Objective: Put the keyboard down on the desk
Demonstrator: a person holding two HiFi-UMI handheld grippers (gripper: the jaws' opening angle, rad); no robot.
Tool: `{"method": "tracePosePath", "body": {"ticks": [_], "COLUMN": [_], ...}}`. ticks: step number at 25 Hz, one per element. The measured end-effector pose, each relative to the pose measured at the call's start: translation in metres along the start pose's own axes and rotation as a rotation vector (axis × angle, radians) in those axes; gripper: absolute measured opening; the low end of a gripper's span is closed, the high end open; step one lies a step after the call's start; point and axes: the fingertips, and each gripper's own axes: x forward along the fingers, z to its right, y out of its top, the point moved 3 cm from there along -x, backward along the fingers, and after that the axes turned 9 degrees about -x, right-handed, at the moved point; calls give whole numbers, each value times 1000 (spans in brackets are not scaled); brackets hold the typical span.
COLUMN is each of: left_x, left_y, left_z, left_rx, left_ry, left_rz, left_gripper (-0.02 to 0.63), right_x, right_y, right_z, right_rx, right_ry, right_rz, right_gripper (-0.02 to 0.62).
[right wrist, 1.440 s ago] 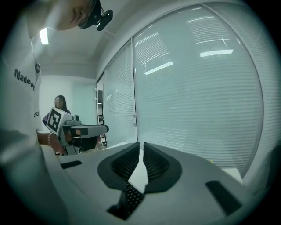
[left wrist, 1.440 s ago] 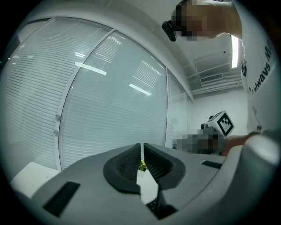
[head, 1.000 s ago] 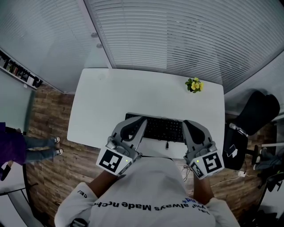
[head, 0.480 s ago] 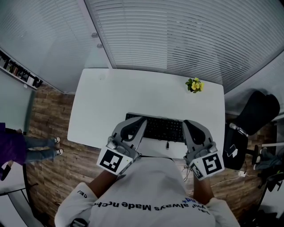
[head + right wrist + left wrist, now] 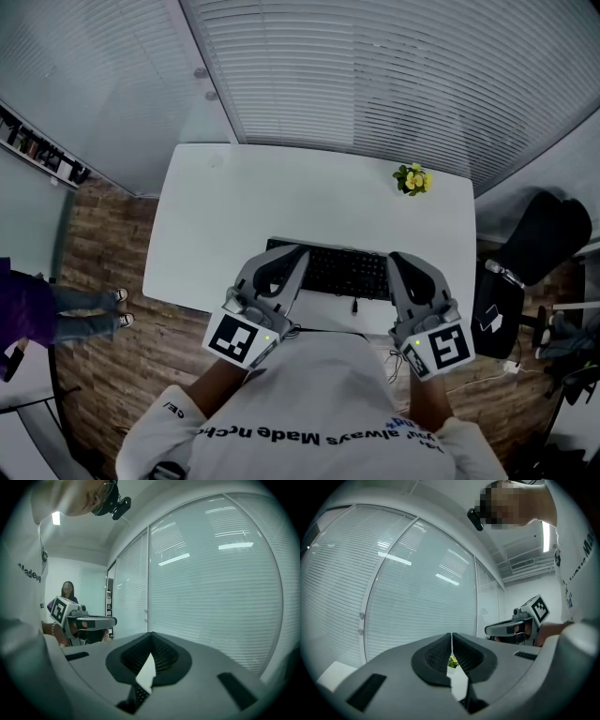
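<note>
**A:** Far left first: a bystander's legs in jeans on the wooden floor, well apart from the white desk.

**B:** And here's the left gripper, reaching in over the front edge, tips above the left end of the black keyboard.

**A:** Its own camera settles the jaws: tips pressed together, nothing pinched. Through the small window below the tips you glimpse white desktop and the yellow flowers.

**B:** So where's the keyboard itself?

**A:** Lying on the desk, near the front edge and a touch right of centre. The long axis runs left to right, parallel to that edge, with the key side up. A short dark cable shows at its near side.

**B:** Moving across, the right gripper sits over the keyboard's right end, a mirror of the left.

**A:** Same story there: jaws closed tip to tip, gripping nothing. Its view shows a few rows of keys just under the closed jaws.

**B:** Each gripper view catches the other gripper's marker cube off to the side, too.

**A:** Further right, the flowers stand near the desk's back right corner, well apart from the keyboard. A black office chair stands beyond the desk's right edge. Blinds fill the wall behind.
</note>
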Motion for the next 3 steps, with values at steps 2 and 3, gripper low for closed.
{"method": "tracePosePath", "body": {"ticks": [2, 3], "left_x": [0, 0], "left_y": [0, 1], "left_z": [-2, -3], "left_rx": [0, 1], "left_ry": [1, 1], "left_rz": [5, 7], "left_gripper": [29, 29], "right_x": [1, 2], "right_y": [0, 0], "right_z": [0, 0], "right_rx": [-2, -2], "right_ry": [0, 0], "right_rz": [1, 1], "right_gripper": [8, 8]}}
